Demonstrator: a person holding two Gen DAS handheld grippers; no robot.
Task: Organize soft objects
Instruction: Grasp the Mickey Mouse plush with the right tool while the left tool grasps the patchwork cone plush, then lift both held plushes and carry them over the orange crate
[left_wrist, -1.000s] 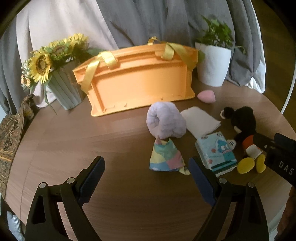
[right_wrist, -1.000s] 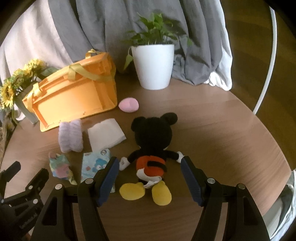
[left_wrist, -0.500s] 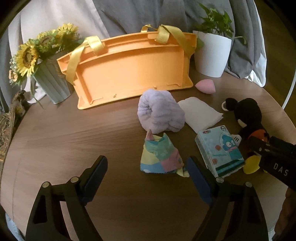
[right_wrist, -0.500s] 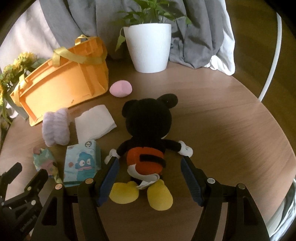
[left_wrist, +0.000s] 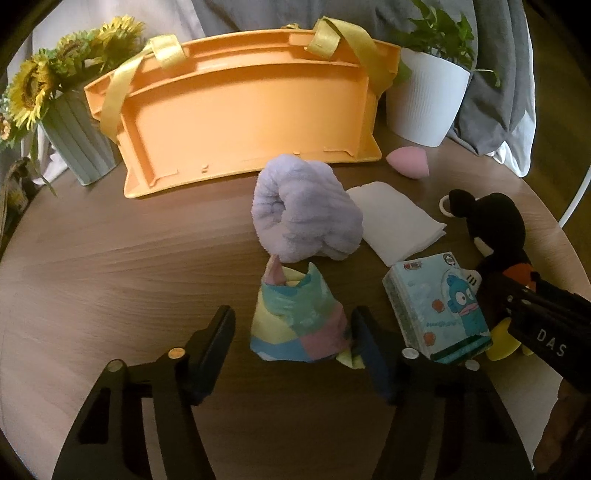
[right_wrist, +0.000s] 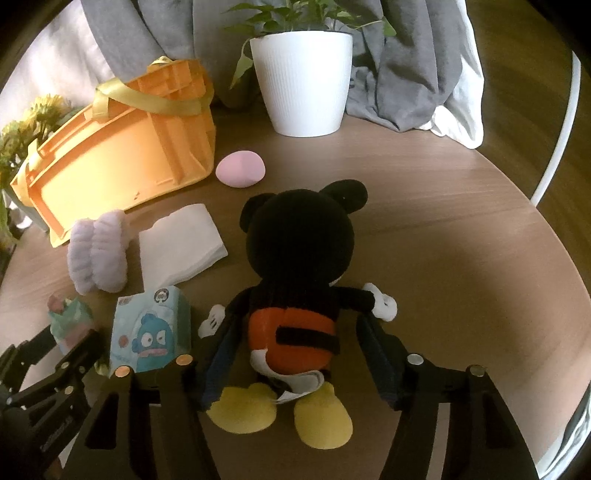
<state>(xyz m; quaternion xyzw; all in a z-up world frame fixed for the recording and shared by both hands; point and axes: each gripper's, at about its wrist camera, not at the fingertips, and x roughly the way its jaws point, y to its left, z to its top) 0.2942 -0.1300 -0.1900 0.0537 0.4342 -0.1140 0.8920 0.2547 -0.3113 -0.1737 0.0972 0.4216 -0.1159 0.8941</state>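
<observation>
The step in hand looks like picking up; each gripper has a soft thing between its jaws and nothing is in the orange basket (left_wrist: 236, 122) yet; the basket lies tipped on its side at 12 o'clock on the round table (left_wrist: 110, 266).

The right gripper (right_wrist: 295, 354) is around the mouse doll (right_wrist: 295, 251), which lies face down at 6 o'clock in the right view; its jaws have just been closing; the left pad seems to touch the doll's side, the right pad sits by its arm, so it is not squeezed yet, I think.

The left gripper (left_wrist: 293, 332) has the pastel cloth bundle (left_wrist: 295, 321) between its jaws, which have just been closing too; the right pad touches the cloth, the left pad is still apart.

Next, both must squeeze, lift, then carry to the basket.

Writing: "DAS" shows on the right gripper's body; the tissue pack (left_wrist: 439, 310) at 3 o'clock has a blue cartoon fish, its words too small to read.
</observation>
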